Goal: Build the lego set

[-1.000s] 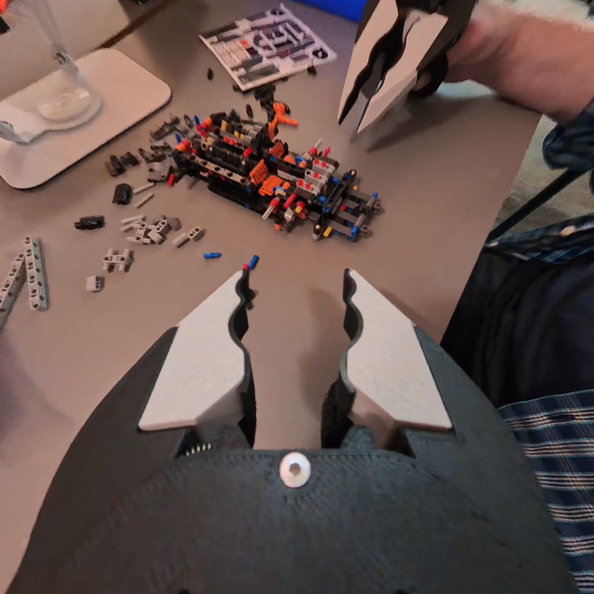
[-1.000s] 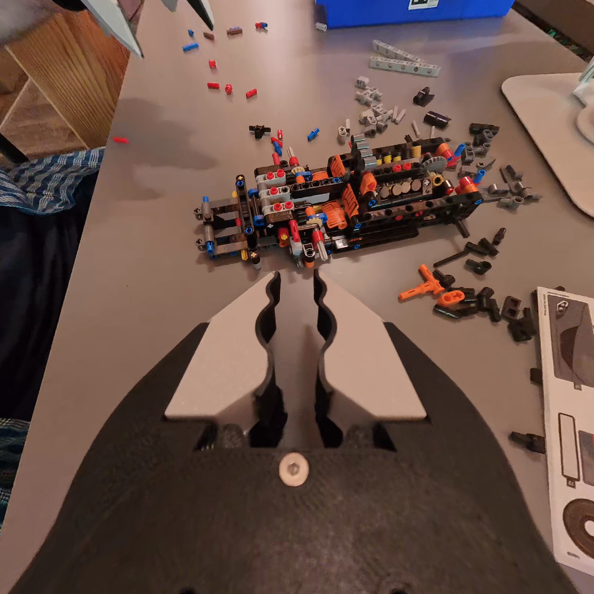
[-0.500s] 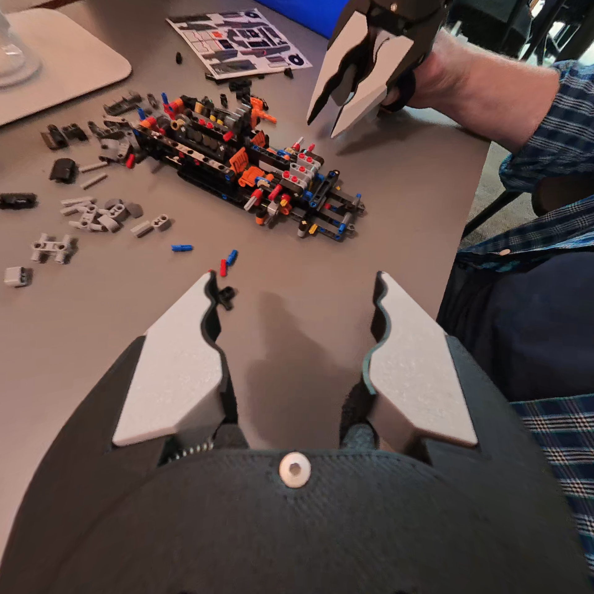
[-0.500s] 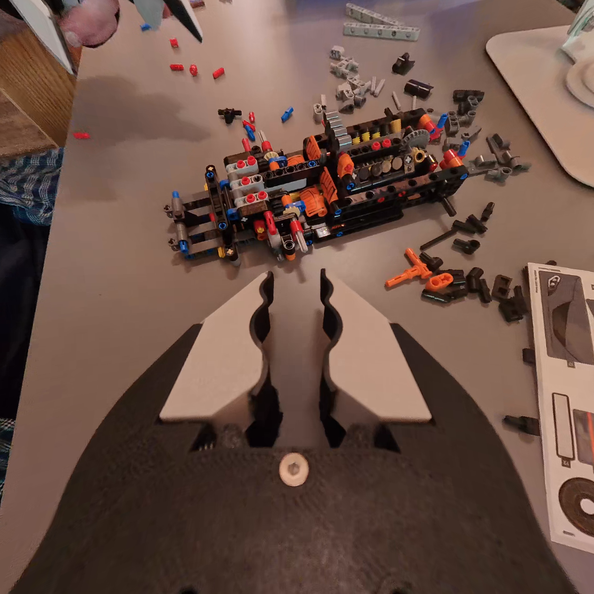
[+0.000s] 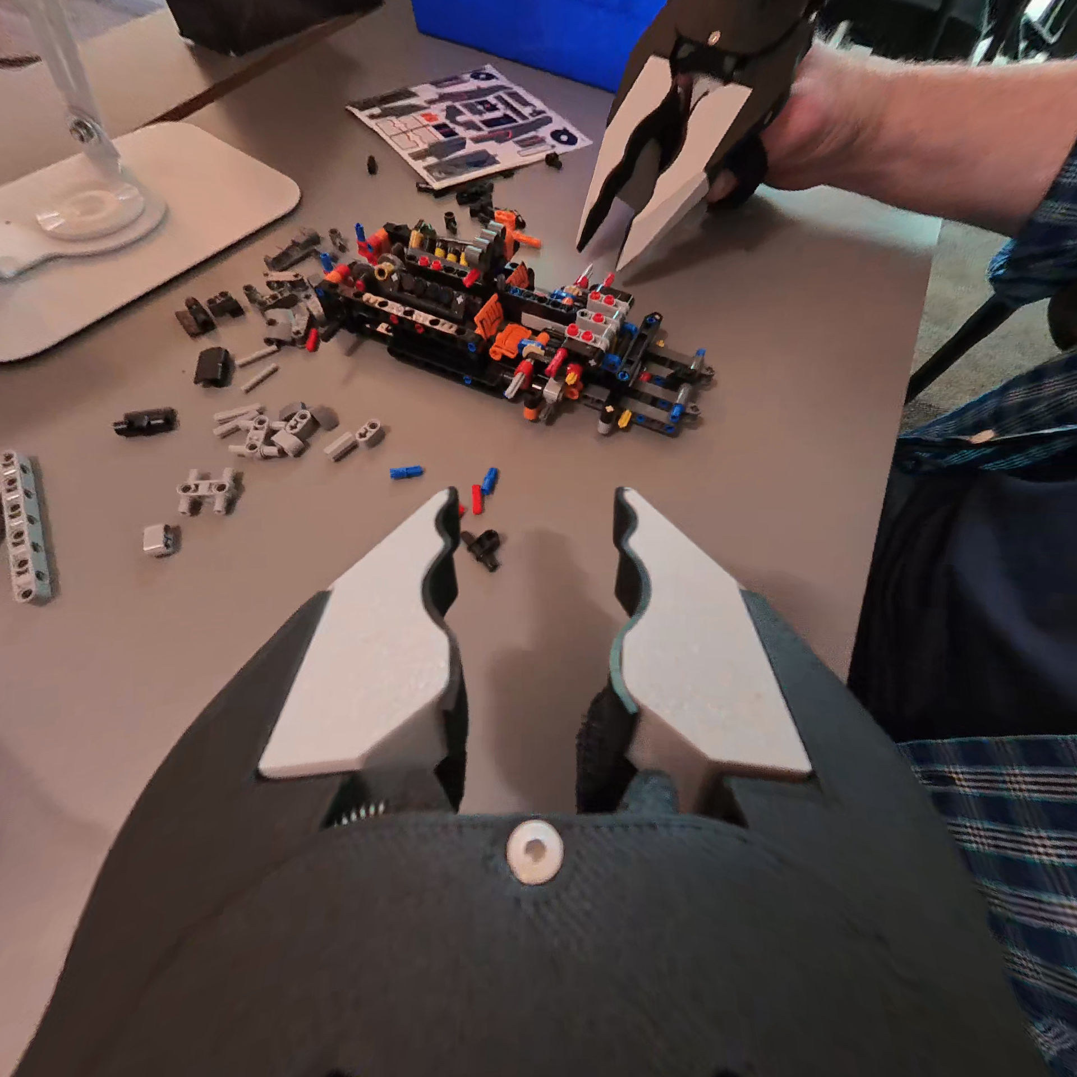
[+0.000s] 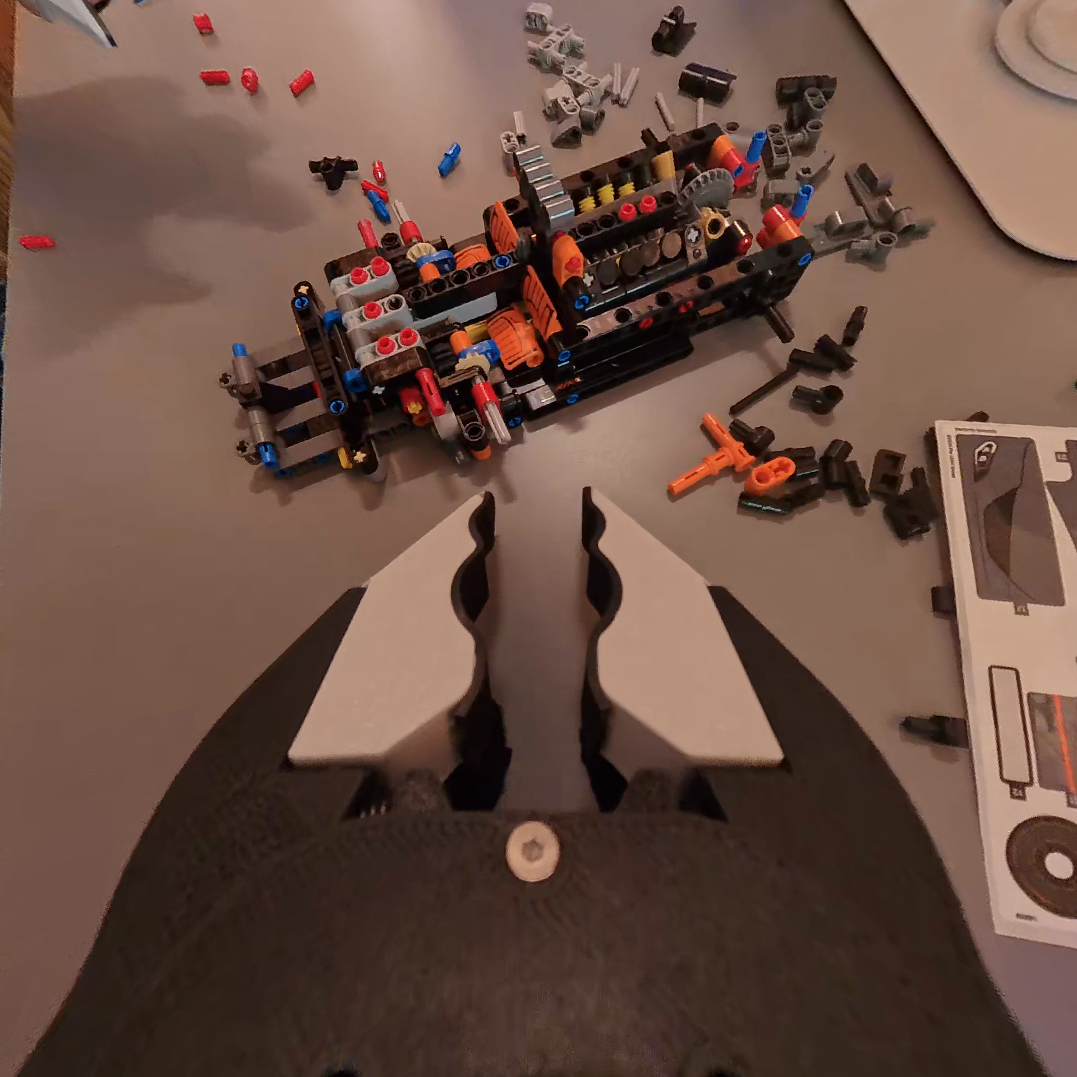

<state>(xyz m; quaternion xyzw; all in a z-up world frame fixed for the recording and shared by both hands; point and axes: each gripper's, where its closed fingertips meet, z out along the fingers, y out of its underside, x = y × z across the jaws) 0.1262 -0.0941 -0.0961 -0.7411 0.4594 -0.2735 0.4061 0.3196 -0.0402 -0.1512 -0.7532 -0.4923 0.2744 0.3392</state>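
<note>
The half-built lego chassis, black with orange, red and blue parts, lies on the grey table; it also shows in the right wrist view. My left gripper is open and empty, hovering just short of a black connector and small red and blue pins. My right gripper is open with a narrow gap and empty, just in front of the chassis' near side. It also shows in the left wrist view, tips close to the chassis' far side.
Loose grey pieces and a grey beam lie left. Black and orange pieces lie by a sticker sheet. A white stand base and a blue bin stand at the back. The table edge and a person's lap lie at right. Across from one pair of fingers to the other is roughly 20 cm. The black connector sits 6 cm or so from the ends of my left fingers. The right camera catches it too, in the right wrist view.
My left gripper opened wide, then narrowed somewhat and drew back over the loose pins. My right gripper moved down and closer to the chassis and opened slightly.
</note>
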